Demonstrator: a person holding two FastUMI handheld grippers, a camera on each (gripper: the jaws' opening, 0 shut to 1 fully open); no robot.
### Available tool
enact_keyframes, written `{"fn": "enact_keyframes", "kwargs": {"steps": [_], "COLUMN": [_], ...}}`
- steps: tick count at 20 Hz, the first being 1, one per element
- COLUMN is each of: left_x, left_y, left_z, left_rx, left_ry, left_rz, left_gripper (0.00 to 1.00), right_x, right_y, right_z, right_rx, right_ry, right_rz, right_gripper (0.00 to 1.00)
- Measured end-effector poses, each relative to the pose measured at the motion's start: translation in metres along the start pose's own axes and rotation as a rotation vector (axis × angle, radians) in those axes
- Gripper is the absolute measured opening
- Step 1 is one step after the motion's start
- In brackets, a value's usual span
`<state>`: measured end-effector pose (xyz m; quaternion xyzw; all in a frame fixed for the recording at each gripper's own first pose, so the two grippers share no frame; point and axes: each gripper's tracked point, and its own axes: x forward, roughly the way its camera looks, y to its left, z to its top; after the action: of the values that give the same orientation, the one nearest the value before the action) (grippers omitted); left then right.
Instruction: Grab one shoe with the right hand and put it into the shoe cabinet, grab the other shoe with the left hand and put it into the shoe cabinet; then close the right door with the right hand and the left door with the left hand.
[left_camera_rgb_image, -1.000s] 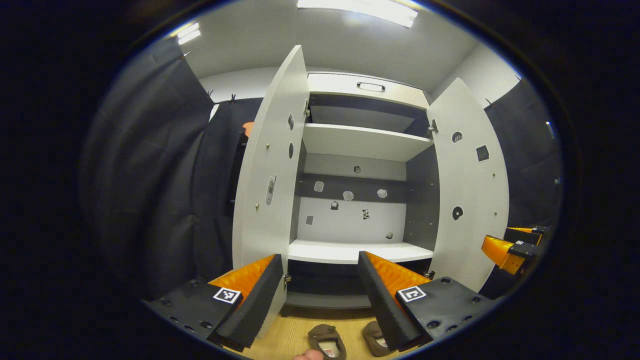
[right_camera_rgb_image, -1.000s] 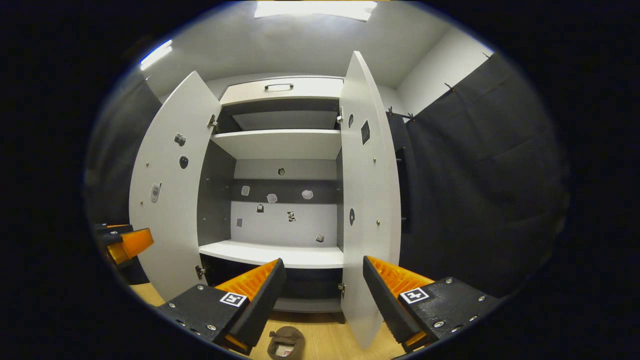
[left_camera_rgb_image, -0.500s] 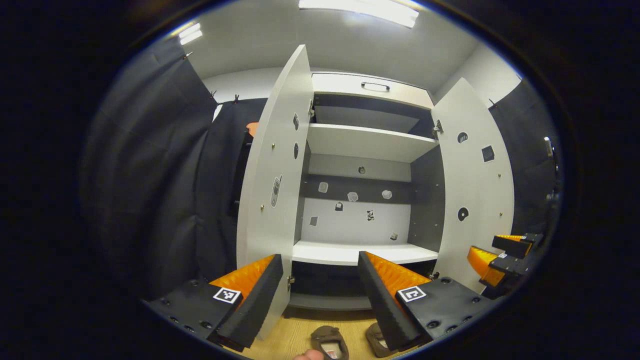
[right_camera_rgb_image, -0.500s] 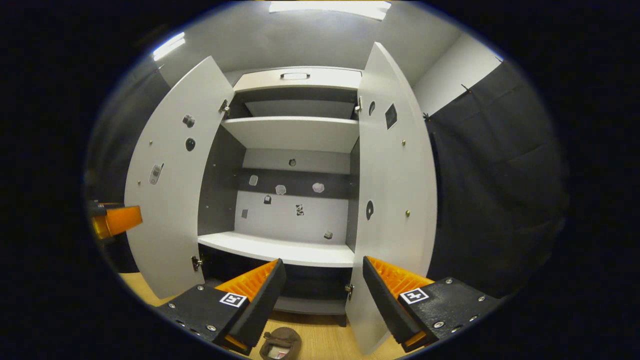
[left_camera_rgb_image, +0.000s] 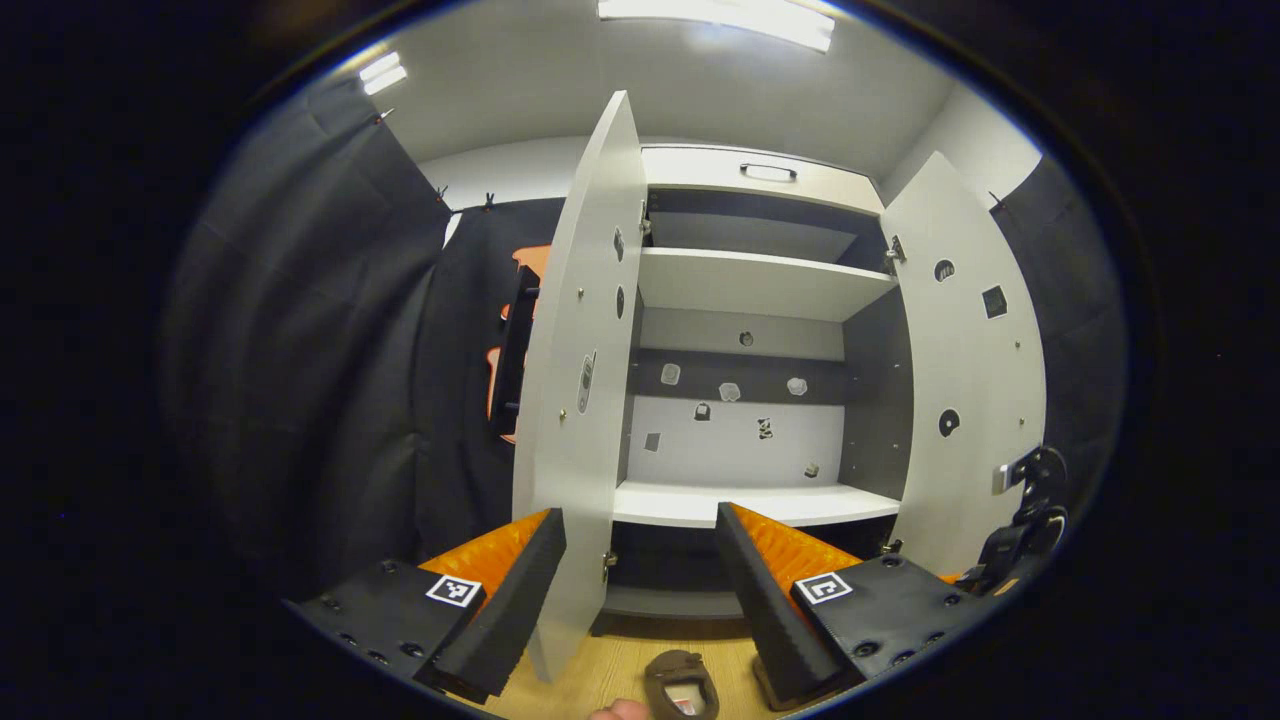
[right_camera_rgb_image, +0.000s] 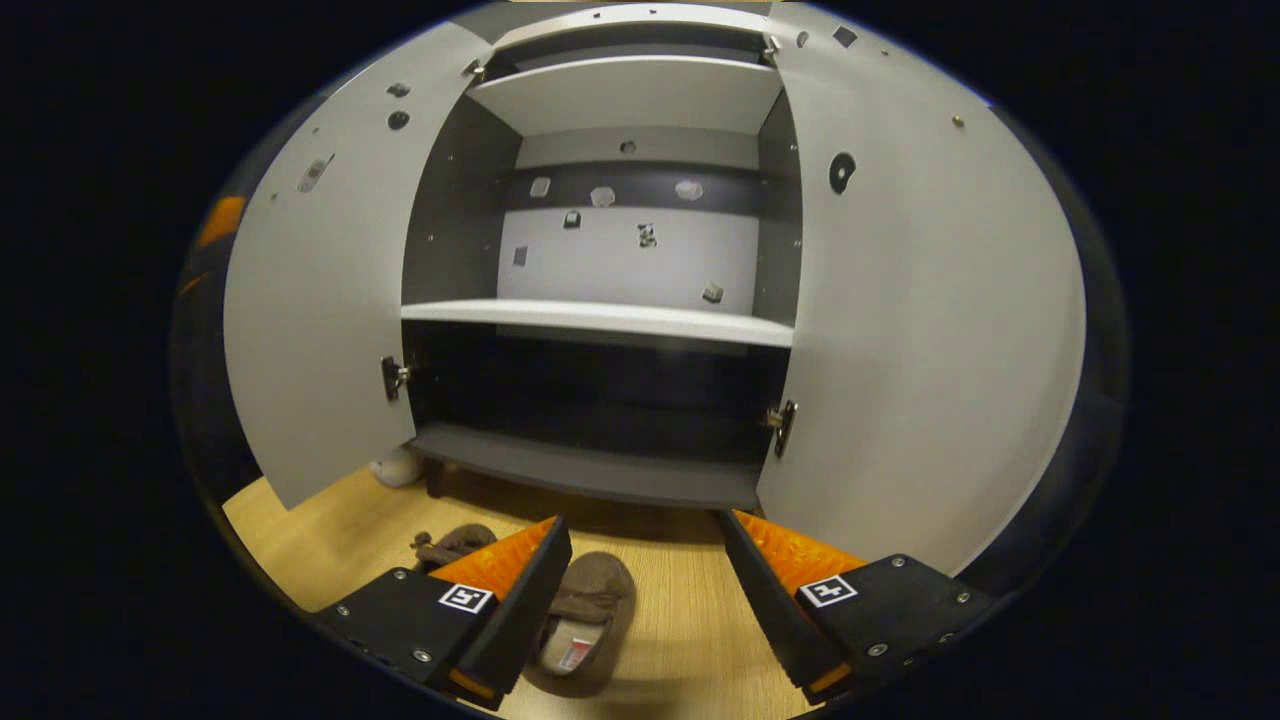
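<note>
Hovering above the wooden floor (right_camera_rgb_image: 690, 640), the right hand-held gripper (right_camera_rgb_image: 640, 590) has its jaws spread wide and empty, pointed down toward the base of the shoe cabinet (right_camera_rgb_image: 600, 320). In the right gripper view, 1 brown shoe (right_camera_rgb_image: 580, 625) lies on the floor between and just below the 2 fingers, partly covered by the left finger, touching neither that can be told; a second brown shoe (right_camera_rgb_image: 450, 545) lies just behind it to the left, half hidden by the same finger. Both cabinet doors stand open: the left door (right_camera_rgb_image: 320, 300) and the right door (right_camera_rgb_image: 920, 330) flank a white middle shelf (right_camera_rgb_image: 600, 320) and a dark bottom shelf (right_camera_rgb_image: 590, 470), both bare. A pale rounded object (right_camera_rgb_image: 398, 467) sits on the floor by the cabinet's left foot. In the left gripper view, the left hand-held gripper (left_camera_rgb_image: 640, 590) is held higher, its jaws likewise wide apart and holding nothing, facing the cabinet interior (left_camera_rgb_image: 740, 400) past the edge of the left door (left_camera_rgb_image: 580, 400). A shoe (left_camera_rgb_image: 682, 685) shows at the bottom edge, with a fingertip (left_camera_rgb_image: 618, 711) beside it. Part of the other gripper's body (left_camera_rgb_image: 1025, 520) appears at the far right, near the right door (left_camera_rgb_image: 965, 380).
</note>
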<state>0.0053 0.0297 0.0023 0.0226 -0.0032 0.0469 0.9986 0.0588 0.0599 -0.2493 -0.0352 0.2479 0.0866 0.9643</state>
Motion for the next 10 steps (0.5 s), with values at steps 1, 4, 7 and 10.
{"fn": "enact_keyframes", "kwargs": {"steps": [1,4,7,10], "left_x": [-0.001,-0.001,-0.001,0.000], "left_y": [0.001,0.004,0.006,0.007], "left_z": [-0.001,-0.006,-0.008,-0.009], "left_rx": [-0.001,-0.008,-0.010,-0.006], "left_ry": [0.003,0.017,0.025,0.032], "left_rz": [0.003,0.013,0.019,0.020], "left_gripper": [0.98,0.98,0.98,0.98], "right_x": [0.005,0.009,0.019,0.039], "right_y": [0.004,0.015,0.014,0.009], "right_z": [-0.020,-0.070,-0.102,-0.124], "right_rx": [-0.003,0.018,0.001,-0.069], "right_ry": [0.051,0.170,0.253,0.311], "right_rz": [0.014,0.050,0.040,0.018], "right_gripper": [0.96,0.95,0.95,0.95]}}
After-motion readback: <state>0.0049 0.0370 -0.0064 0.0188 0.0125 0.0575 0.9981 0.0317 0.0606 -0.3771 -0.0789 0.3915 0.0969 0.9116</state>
